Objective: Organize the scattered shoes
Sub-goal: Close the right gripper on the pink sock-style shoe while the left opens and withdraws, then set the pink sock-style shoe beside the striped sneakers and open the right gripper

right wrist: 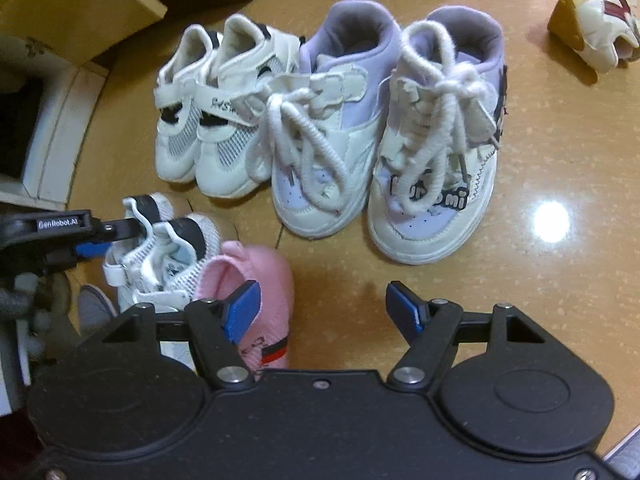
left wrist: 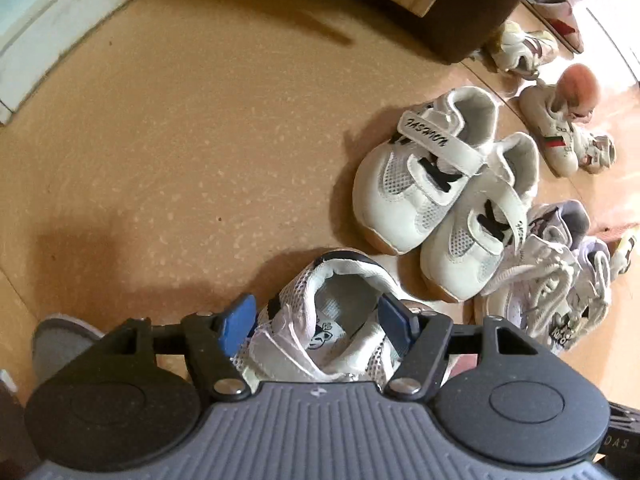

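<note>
Mesh shoe on the floor between the released left claw looks light and soft; pinch its stiffer heel collar. Right claw hangs released.

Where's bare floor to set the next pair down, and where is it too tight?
Open tan floor lies left of the white strap sneakers with black marks, up to the white baseboard. A smaller patch sits right of the lilac laced sneakers. Crowded: around the white mesh shoe between the left gripper jaws, and the pink knit shoe.
</note>
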`<state>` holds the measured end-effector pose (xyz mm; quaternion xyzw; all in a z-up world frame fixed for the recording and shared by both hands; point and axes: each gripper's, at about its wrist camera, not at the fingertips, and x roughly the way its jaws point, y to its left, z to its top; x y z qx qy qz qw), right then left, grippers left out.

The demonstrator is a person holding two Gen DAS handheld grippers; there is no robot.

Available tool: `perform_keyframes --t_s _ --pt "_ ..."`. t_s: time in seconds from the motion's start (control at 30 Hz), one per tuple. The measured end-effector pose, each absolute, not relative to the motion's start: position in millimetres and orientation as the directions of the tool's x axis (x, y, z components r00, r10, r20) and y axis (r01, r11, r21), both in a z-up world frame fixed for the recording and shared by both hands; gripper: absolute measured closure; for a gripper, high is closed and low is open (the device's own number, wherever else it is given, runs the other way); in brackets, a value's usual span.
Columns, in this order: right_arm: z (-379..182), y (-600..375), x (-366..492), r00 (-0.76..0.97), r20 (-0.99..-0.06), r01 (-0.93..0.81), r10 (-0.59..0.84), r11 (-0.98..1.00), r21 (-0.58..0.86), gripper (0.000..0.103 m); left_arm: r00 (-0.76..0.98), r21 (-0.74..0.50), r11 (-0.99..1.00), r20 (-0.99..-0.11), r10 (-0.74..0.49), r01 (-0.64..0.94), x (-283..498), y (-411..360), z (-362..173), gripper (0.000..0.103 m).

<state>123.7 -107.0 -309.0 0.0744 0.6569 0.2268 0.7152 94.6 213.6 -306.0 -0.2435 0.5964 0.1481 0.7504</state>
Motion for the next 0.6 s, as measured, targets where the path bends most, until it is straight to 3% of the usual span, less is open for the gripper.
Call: perform_keyframes --t_s 0.2,0.33,0.4,0.53,0.6 --pt "-312 -77 117 0.031 -0.905 -0.294 0.425 0.869 0.398 0.03 0.306 -0.157 0.849 -0.952 0.006 -0.504 87 216 -257 0.036" --pt "-331 -56 113 -0.005 -0.929 -0.37 0.37 0.862 0.346 0.034 0.425 -0.168 0.895 -0.905 0.026 -0.413 95 210 -189 0.036" --pt "-337 -55 110 -0.001 -0.937 -0.371 0.348 0.87 0.324 0.048 0.464 -0.17 0.907 -0.885 0.031 -0.385 96 207 -167 0.036" --pt "-351 -58 109 -0.018 -0.929 -0.341 0.369 0.871 0.353 0.092 0.524 -0.177 0.926 -0.851 0.026 -0.334 98 195 -130 0.036" --pt "-348 -55 106 -0.011 -0.941 -0.383 0.337 0.868 0.315 0.095 0.548 -0.189 0.925 -0.836 0.024 -0.329 96 191 -120 0.036"
